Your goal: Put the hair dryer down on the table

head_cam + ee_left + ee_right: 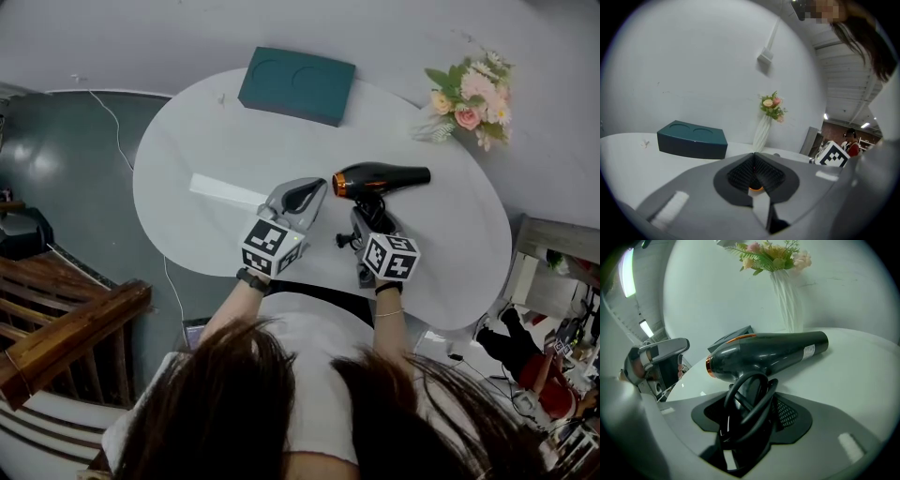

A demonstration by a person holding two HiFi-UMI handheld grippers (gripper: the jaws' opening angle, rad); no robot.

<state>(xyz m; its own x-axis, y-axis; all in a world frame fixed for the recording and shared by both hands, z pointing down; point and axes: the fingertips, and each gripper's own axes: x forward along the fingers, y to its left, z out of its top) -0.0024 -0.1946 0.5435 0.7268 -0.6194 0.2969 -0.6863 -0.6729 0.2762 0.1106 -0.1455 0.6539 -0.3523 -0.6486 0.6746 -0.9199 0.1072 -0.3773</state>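
r tool (368, 220) clamped on hair dryer (380, 177) handle + coiled cord (749, 397), barrel horizontal over counter (206, 141) mid-right; contact w/ counter unclear. l tool (305, 195) jaws together, empty, just beside dryer's orange end.

Head view looks steeply down at the table (206, 178); the 2 gripper views sit low, sharing the flowers (771, 107).

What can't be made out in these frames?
- Hair dryer handle: head view, covered by the right tool; right gripper view, behind the looped cord.
- Whether the dryer touches the table: no view shows its underside.
- Barrel label: right gripper view, too small to read.
- Small item by the teal box: head view, too small to identify.
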